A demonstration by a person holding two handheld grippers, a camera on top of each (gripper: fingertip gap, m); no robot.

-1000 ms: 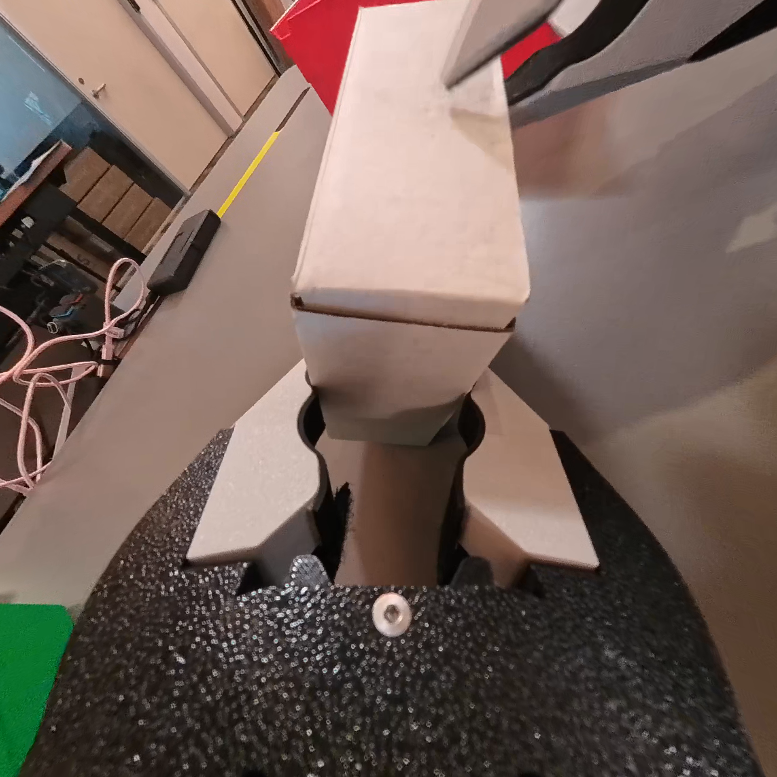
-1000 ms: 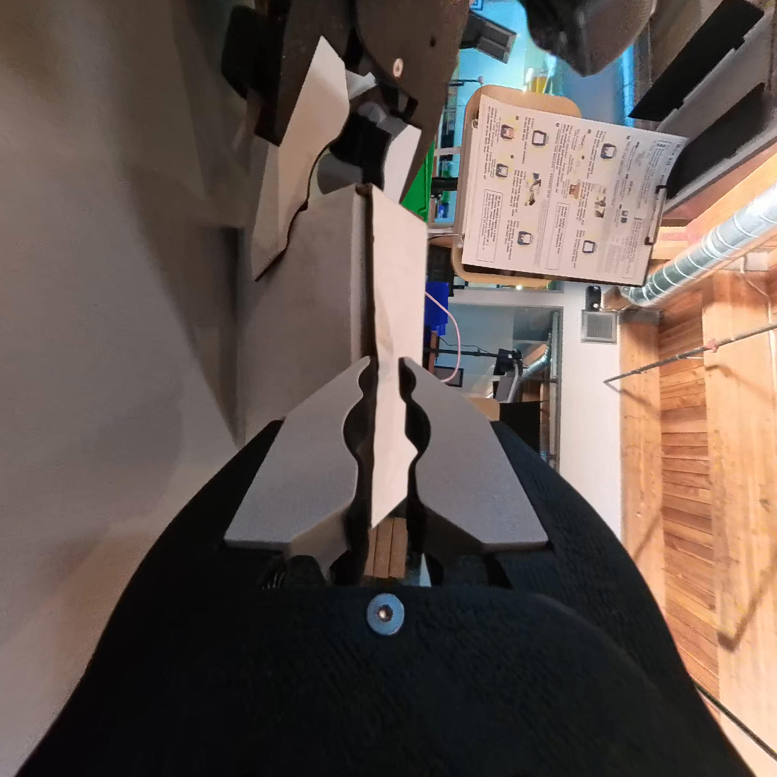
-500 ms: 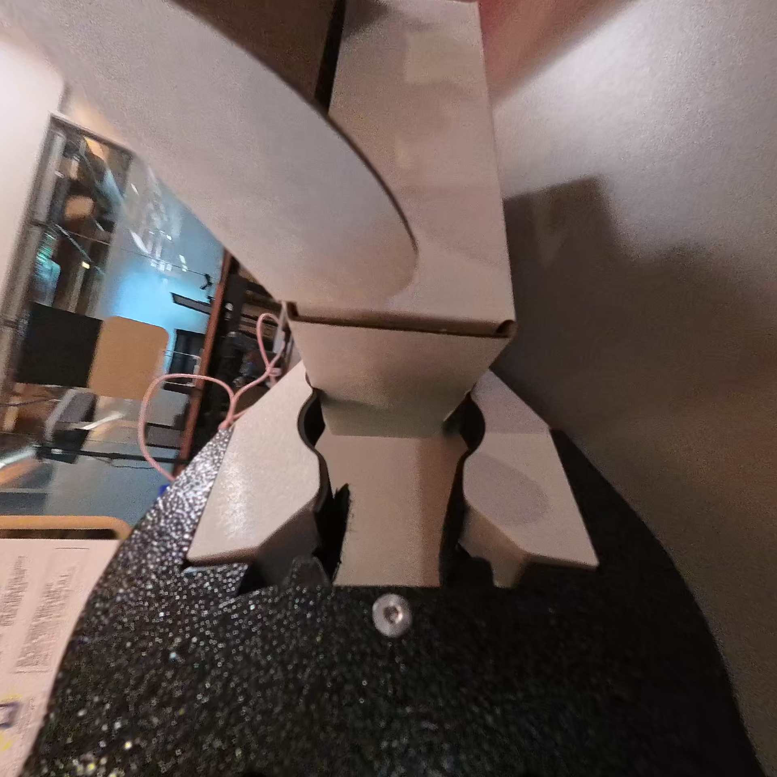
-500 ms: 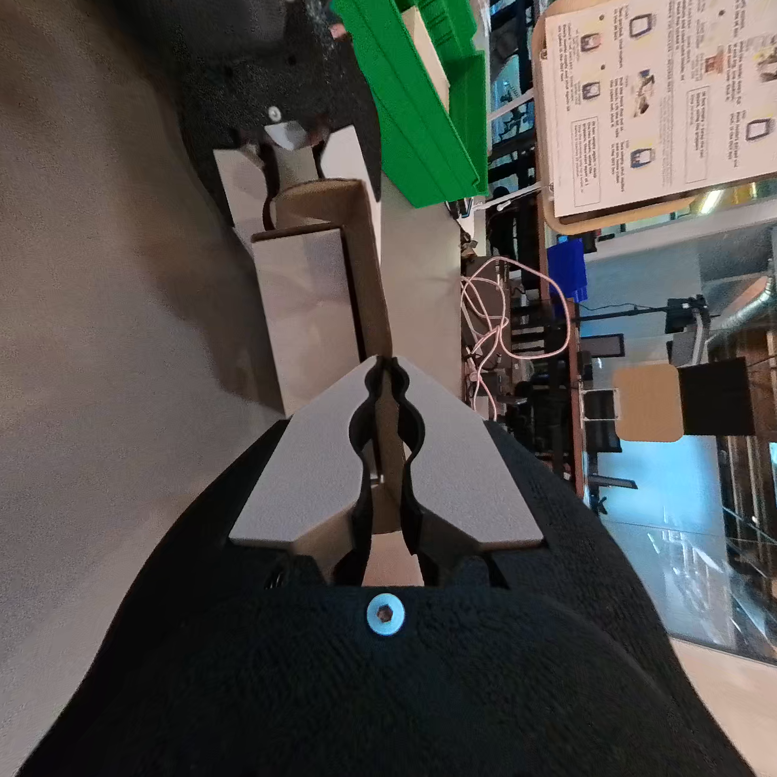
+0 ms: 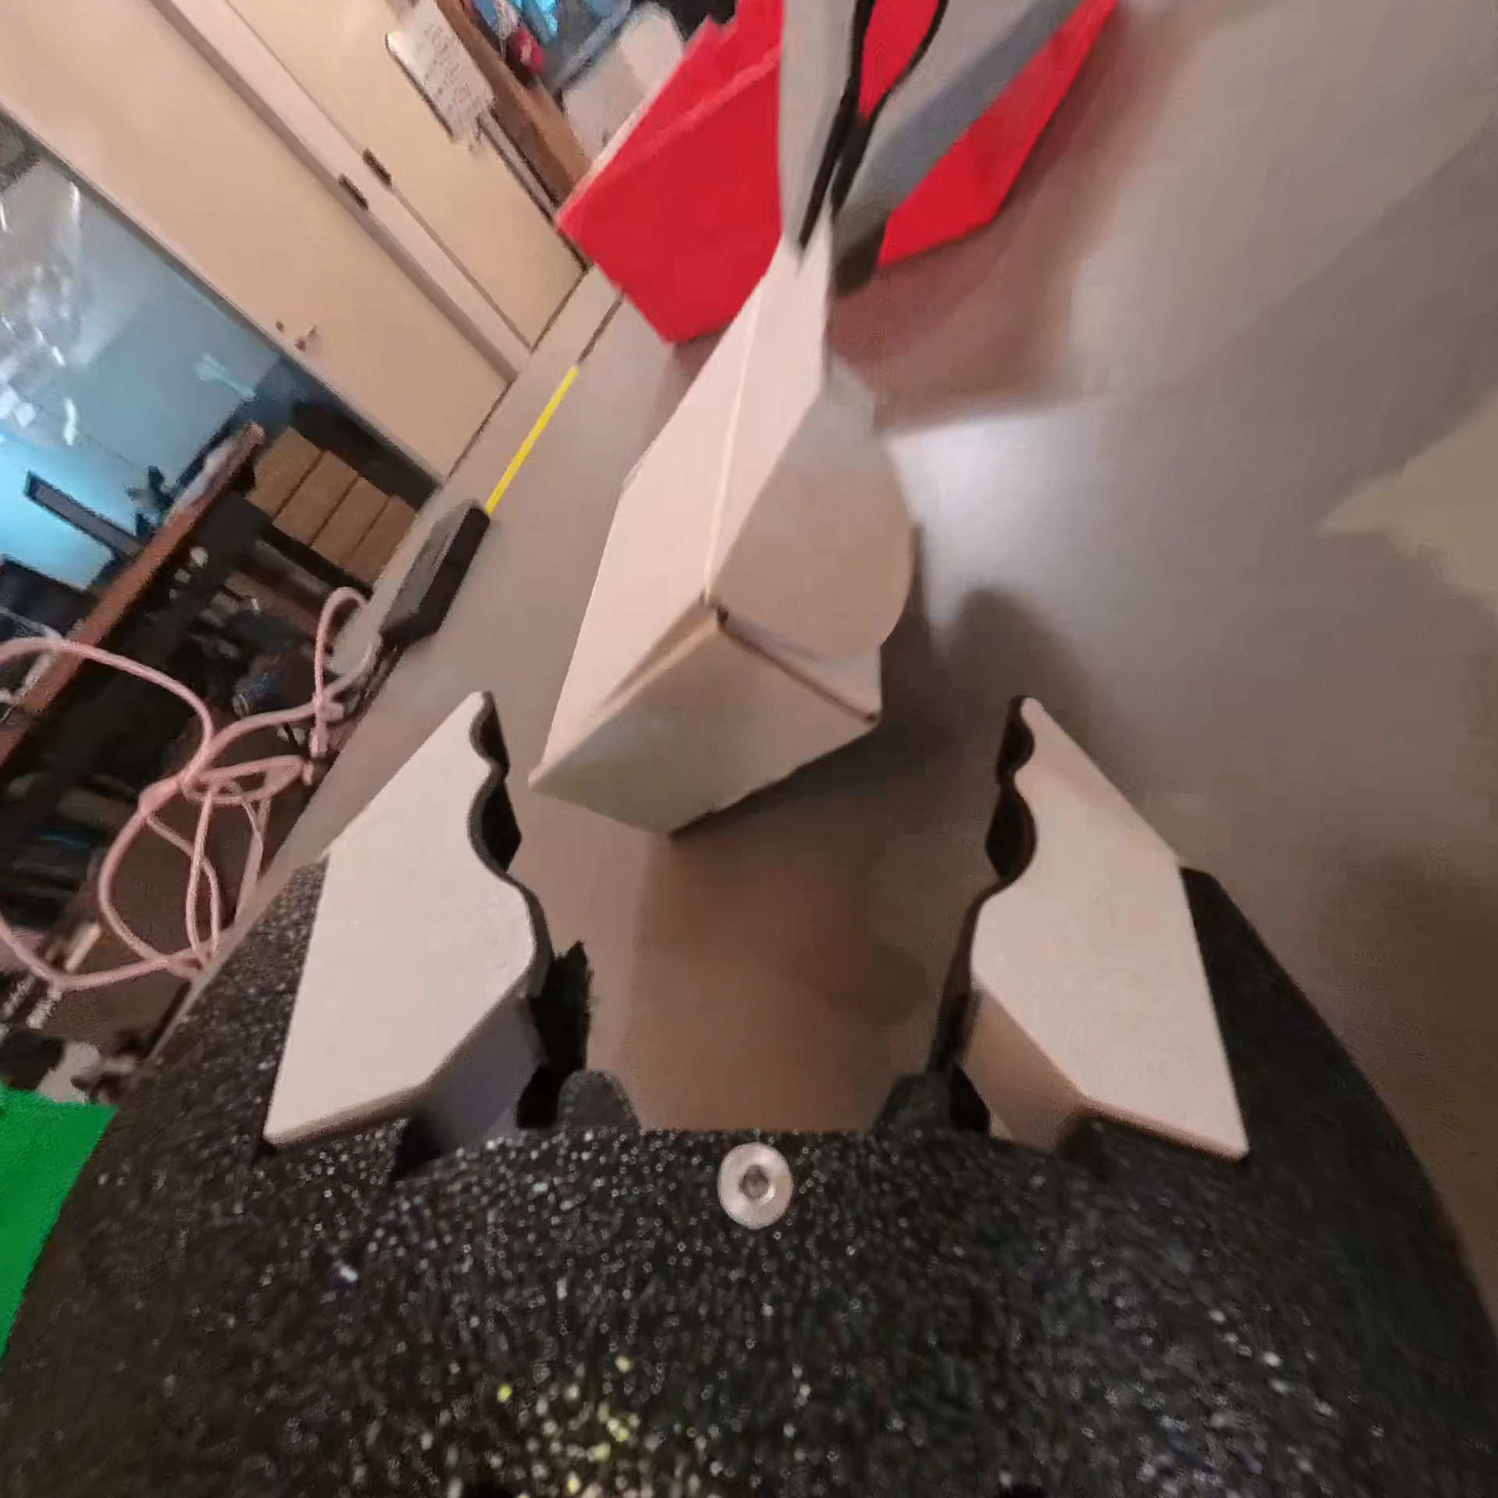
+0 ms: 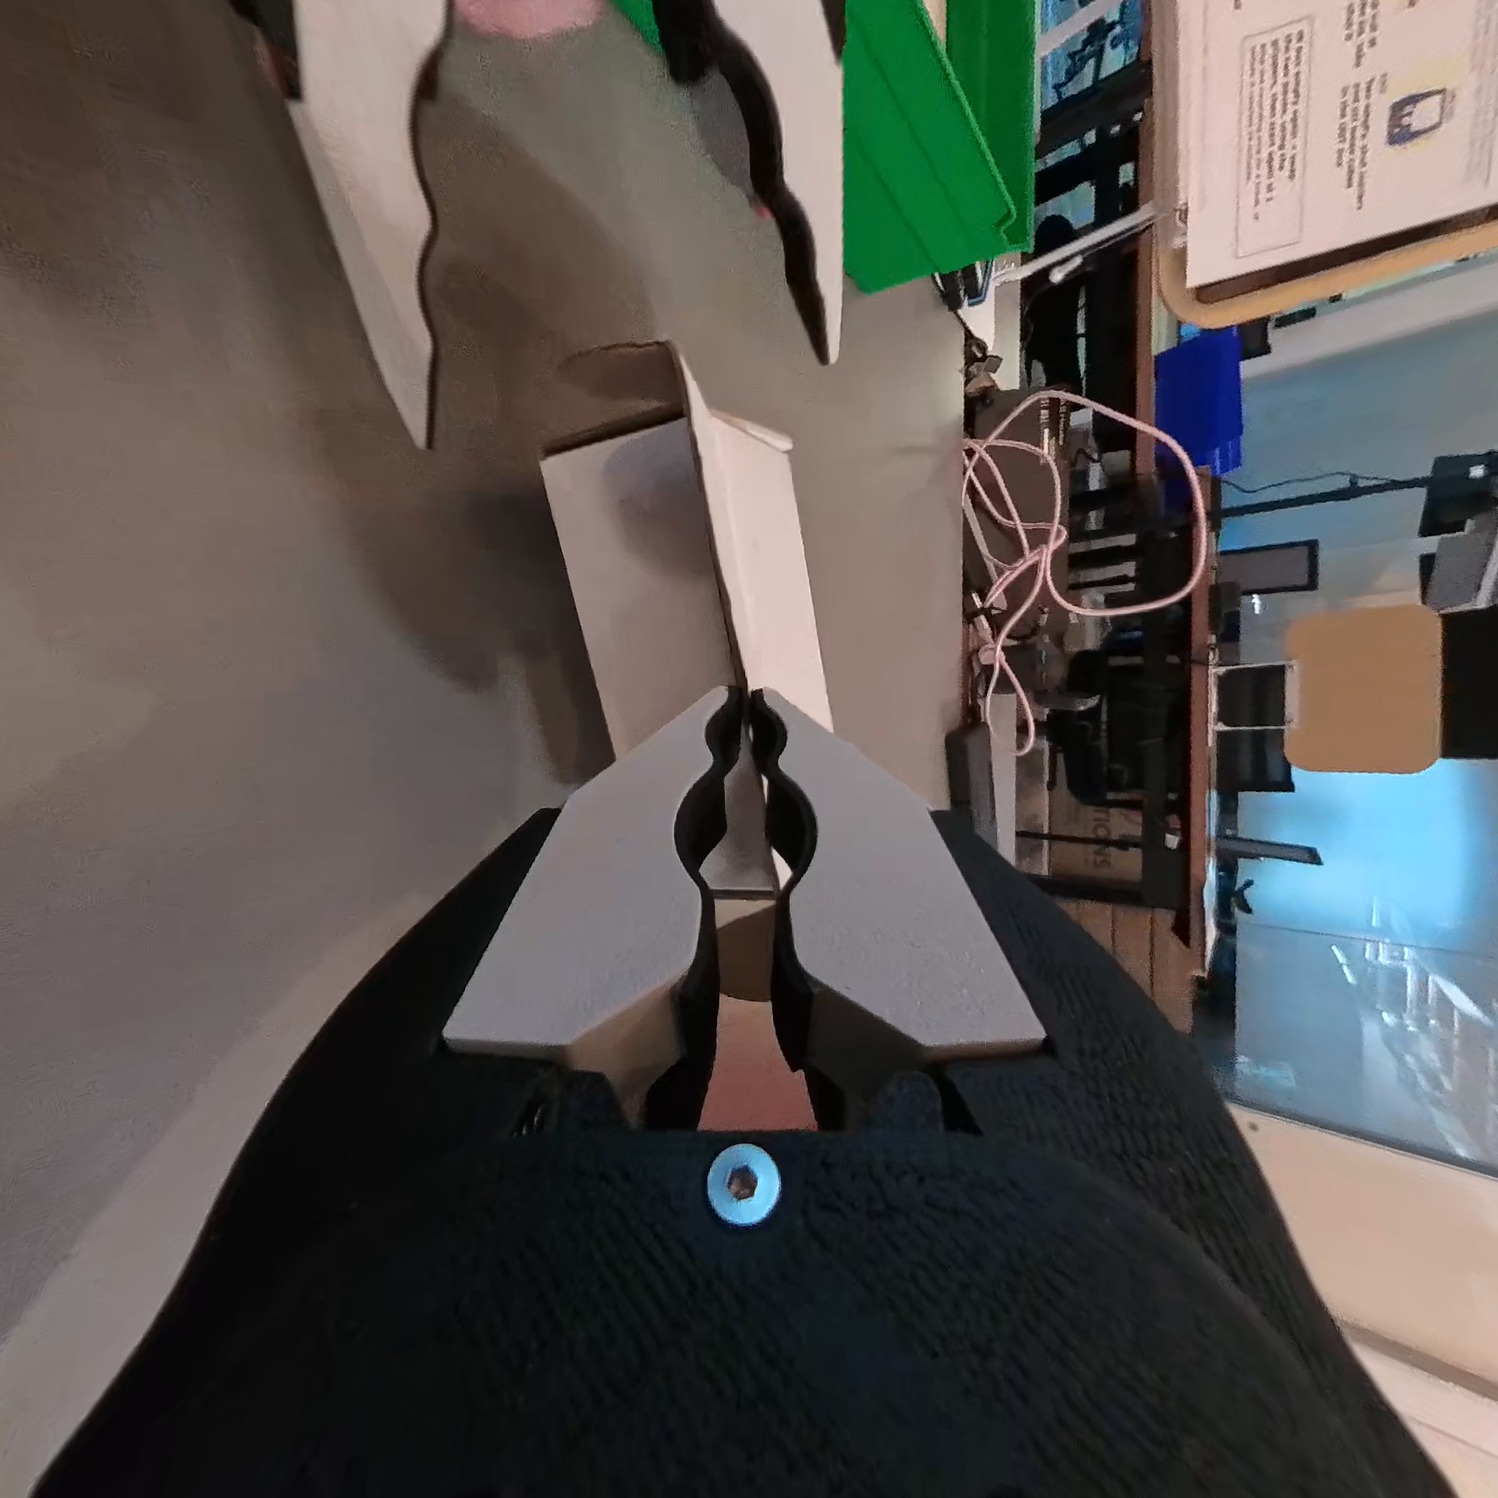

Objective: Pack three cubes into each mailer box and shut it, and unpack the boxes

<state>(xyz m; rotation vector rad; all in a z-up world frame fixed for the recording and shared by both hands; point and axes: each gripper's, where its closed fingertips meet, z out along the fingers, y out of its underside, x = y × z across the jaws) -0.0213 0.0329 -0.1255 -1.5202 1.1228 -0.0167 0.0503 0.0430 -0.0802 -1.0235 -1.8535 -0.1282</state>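
Left wrist view: your left tongs [image 5: 750, 721] were wide open, mailer box [image 5: 713, 648] just ahead, untouched.
Right tongs [image 6: 744, 699] were pinched shut on the box's thin flap [image 6: 758, 567], box w/ one end over the table [image 5: 1216, 405]. Risk: held by the flap alone, it could tear, pop open or swing. Printed sheet [image 6: 1329, 121] on a board: too blurred to read; no brands visible.

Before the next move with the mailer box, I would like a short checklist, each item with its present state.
1. Left gripper open and clear of the mailer box: ok.
2. Right gripper shut on the box's flap: ok.
3. Box resting steady on the table: cannot tell, it looks tilted.
4. Lid fully shut: cannot tell.
5. Three cubes inside: cannot tell, the inside is hidden.
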